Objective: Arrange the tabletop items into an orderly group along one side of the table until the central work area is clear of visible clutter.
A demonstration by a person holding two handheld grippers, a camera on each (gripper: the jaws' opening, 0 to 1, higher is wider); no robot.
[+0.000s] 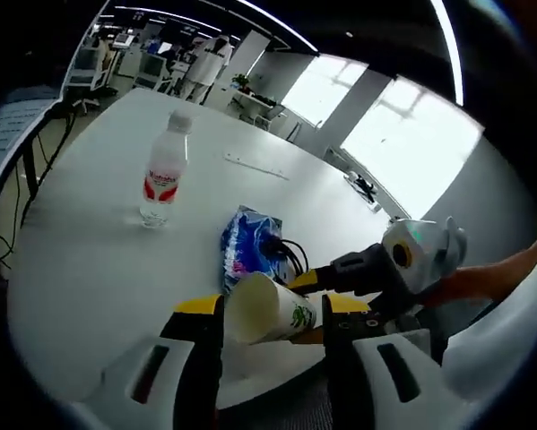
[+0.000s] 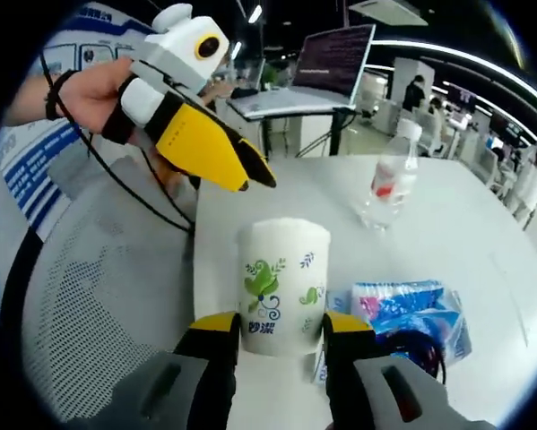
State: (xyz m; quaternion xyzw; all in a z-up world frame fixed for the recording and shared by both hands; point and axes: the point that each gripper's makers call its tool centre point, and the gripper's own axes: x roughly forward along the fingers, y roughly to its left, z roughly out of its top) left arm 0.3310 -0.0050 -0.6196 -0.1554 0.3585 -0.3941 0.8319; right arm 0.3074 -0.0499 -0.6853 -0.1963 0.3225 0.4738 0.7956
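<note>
A white paper cup (image 2: 283, 278) with a green leaf print stands between my right gripper's (image 2: 281, 327) jaws, which are shut on its base. In the left gripper view the same cup (image 1: 266, 309) lies tilted, mouth toward the camera, with the right gripper (image 1: 302, 309) reaching in from the right. My left gripper (image 1: 272, 306) is open, its jaws wide and off the cup. It hangs just above and beyond the cup as a yellow wedge (image 2: 259, 175) in a person's hand. A clear water bottle (image 1: 163, 175) (image 2: 389, 179) with a red label stands upright on the white table (image 1: 89, 260).
A blue tissue pack (image 1: 246, 246) (image 2: 411, 309) lies by the cup with a black cable (image 1: 281, 251) (image 2: 411, 345) on it. A thin white strip (image 1: 255, 166) lies farther along the table. A grey mesh chair (image 2: 98, 296) stands at the table's edge, a laptop (image 2: 326, 63) beyond.
</note>
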